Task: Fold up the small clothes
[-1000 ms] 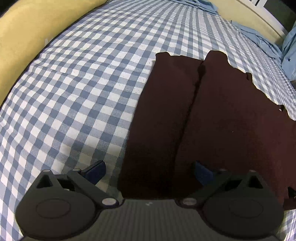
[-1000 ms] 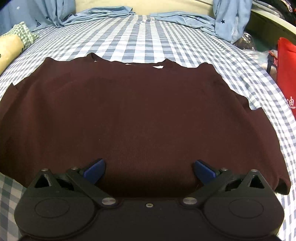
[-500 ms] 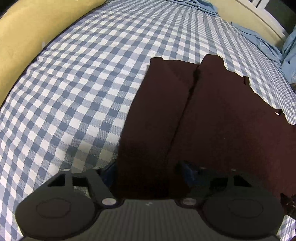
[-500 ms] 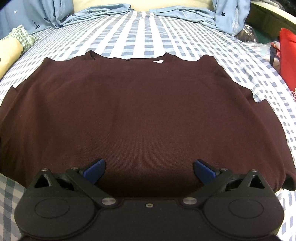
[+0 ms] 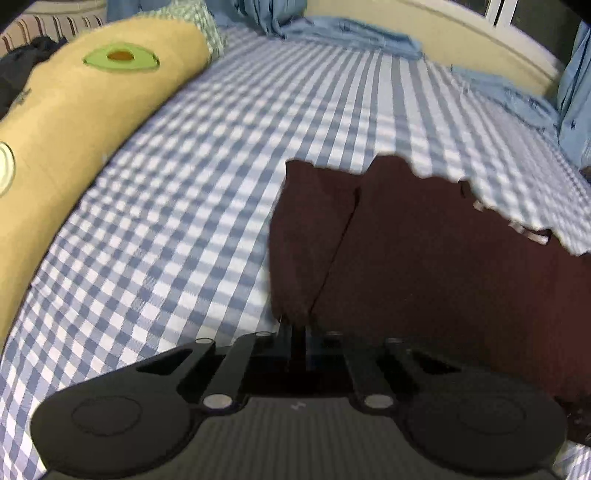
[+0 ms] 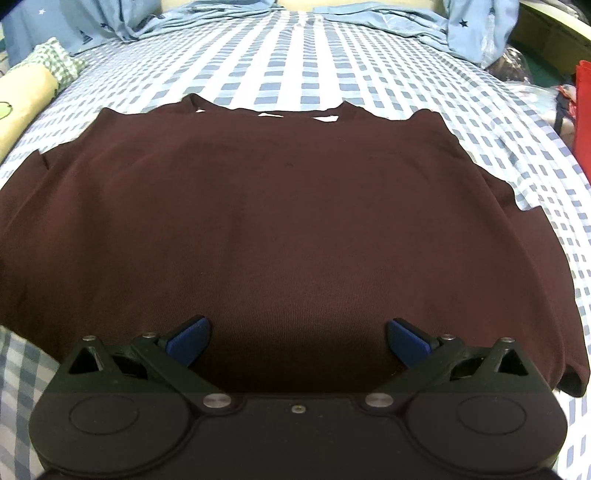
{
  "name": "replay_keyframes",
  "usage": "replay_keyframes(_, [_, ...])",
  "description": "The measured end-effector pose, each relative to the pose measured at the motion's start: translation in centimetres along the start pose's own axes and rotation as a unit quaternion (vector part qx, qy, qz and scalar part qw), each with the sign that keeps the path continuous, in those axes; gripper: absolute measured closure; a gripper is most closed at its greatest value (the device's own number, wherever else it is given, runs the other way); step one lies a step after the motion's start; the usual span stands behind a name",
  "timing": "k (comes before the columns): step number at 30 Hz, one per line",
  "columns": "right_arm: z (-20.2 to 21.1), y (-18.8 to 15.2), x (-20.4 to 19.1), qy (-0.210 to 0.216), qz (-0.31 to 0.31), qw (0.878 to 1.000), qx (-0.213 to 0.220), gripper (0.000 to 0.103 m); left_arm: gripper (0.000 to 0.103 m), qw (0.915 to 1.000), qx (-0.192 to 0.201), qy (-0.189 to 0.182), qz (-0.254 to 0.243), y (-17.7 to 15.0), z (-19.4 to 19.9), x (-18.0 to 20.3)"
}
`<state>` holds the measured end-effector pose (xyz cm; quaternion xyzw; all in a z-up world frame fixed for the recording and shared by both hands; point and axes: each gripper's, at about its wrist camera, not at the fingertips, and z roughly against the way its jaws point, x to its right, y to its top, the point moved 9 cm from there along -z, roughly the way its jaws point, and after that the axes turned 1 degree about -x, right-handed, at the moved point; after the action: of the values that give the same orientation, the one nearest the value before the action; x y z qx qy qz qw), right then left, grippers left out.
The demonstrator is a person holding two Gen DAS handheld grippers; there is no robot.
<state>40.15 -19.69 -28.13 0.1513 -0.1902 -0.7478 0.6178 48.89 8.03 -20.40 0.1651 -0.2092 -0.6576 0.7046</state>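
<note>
A dark maroon shirt (image 6: 295, 206) lies flat on the blue-and-white checked bed sheet (image 6: 280, 62), neck at the far side. My right gripper (image 6: 297, 339) is open, its blue-padded fingers (image 6: 188, 338) spread over the shirt's near hem, holding nothing. In the left wrist view the same shirt (image 5: 443, 266) lies to the right, its sleeve (image 5: 306, 236) folded beside the body. My left gripper (image 5: 297, 332) is shut on the sleeve's near edge, and the cloth there is drawn up into the jaws.
A long yellow avocado-print pillow (image 5: 74, 110) lies along the bed's left side. Crumpled light blue fabric (image 5: 343, 33) sits at the far end of the bed. A red bag (image 6: 583, 118) stands at the right edge.
My left gripper closed from open onto the sleeve's near edge and has tilted up, bringing the pillow into view. My right gripper stayed open and edged forward over the hem.
</note>
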Motion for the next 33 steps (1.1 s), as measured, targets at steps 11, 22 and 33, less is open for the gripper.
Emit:
replay_keyframes(11, [3.7, -0.4, 3.5, 0.032, 0.027, 0.998, 0.04, 0.001, 0.101, 0.9896, 0.077, -0.094, -0.077, 2.1, 7.4, 13.2])
replay_keyframes(22, [5.3, -2.1, 12.0, 0.001, -0.015, 0.999, 0.036, 0.001, 0.097, 0.975, -0.003, -0.171, -0.142, -3.6, 3.3, 24.2])
replay_keyframes(33, [3.7, -1.4, 13.7, 0.023, -0.037, 0.999, 0.016, 0.0, 0.033, 0.9719, 0.014, -0.193, -0.134, -4.6, 7.3, 23.3])
